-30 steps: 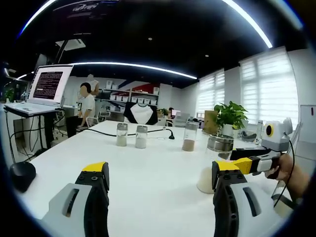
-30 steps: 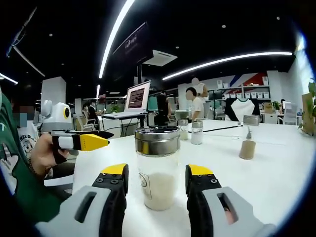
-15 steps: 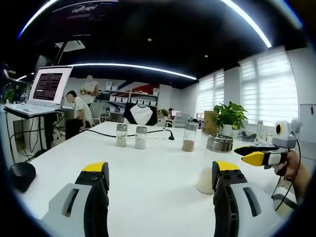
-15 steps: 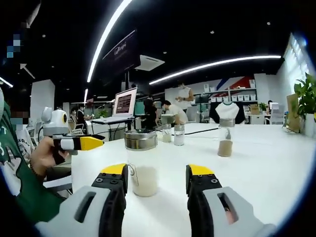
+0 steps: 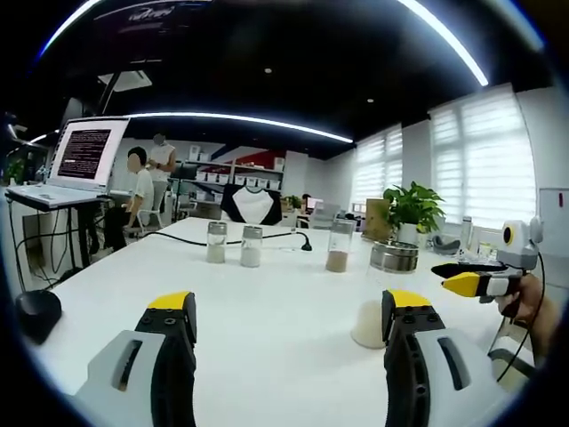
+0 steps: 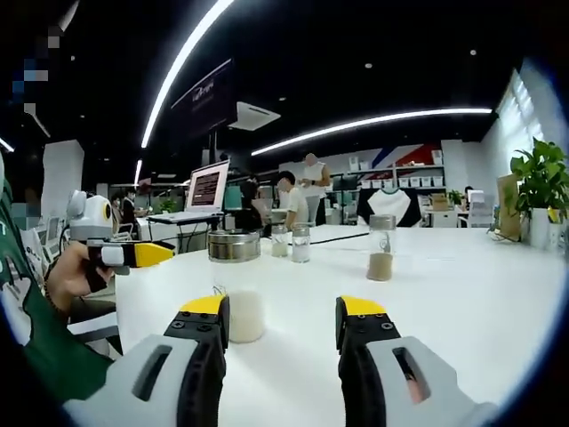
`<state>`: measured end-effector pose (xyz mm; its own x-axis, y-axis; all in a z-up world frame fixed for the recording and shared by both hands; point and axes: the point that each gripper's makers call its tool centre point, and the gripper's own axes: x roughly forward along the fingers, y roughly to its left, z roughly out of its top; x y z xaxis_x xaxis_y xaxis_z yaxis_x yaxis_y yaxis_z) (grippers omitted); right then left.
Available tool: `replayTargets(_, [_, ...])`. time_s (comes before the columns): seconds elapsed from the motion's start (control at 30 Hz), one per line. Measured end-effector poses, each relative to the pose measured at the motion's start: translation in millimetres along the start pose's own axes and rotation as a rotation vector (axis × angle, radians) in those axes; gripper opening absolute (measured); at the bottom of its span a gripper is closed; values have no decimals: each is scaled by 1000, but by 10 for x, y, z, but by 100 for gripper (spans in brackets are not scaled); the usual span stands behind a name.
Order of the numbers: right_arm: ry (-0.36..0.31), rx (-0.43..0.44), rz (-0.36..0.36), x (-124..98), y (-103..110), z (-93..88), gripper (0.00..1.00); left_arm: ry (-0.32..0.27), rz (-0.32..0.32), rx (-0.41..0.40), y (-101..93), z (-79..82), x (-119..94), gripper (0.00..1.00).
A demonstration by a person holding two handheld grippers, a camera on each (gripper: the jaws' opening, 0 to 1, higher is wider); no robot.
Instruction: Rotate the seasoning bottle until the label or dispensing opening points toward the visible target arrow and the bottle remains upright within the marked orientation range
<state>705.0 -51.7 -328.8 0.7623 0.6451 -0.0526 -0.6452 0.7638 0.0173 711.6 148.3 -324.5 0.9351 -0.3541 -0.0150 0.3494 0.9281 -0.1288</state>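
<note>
Ahead of the right claw (image 6: 280, 322), now withdrawn and open, the clear steel-lidded seasoning bottle (image 6: 235, 286) stands released, upright on the white tabletop (image 6: 462, 302); left claw (image 5: 291, 320) open; alignment unverifiable.

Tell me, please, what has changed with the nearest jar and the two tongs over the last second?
The right tongs have drawn back from the clear glass seasoning jar with the metal lid, which stood between their open jaws a second ago and now stands upright ahead of the left jaw, free. The left tongs stay open and empty. The two small glass shakers and the tall jar of brown powder kept their places.
</note>
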Motion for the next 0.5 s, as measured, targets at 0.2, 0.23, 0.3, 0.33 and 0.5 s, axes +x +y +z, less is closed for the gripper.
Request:
replayTargets(0.2, [-4,1,-22,48,-88,60,47,-2,0,-1,4,5,3,91])
replayTargets(0.23, [-4,2,-31,58,-121,67,47,-1,-1,-1,2,3,4,91])
replayTargets(0.3, [-4,0,-41,83,-171,83,47,-1,-1,-2,2,1,4,91])
replayTargets(0.33, [-2,-4,-47,99,-199,91,47,0,-1,-1,3,0,4,91])
replayTargets(0.5, [6,-19,-73,174,-341,115,48,-2,-1,4,3,9,5,91])
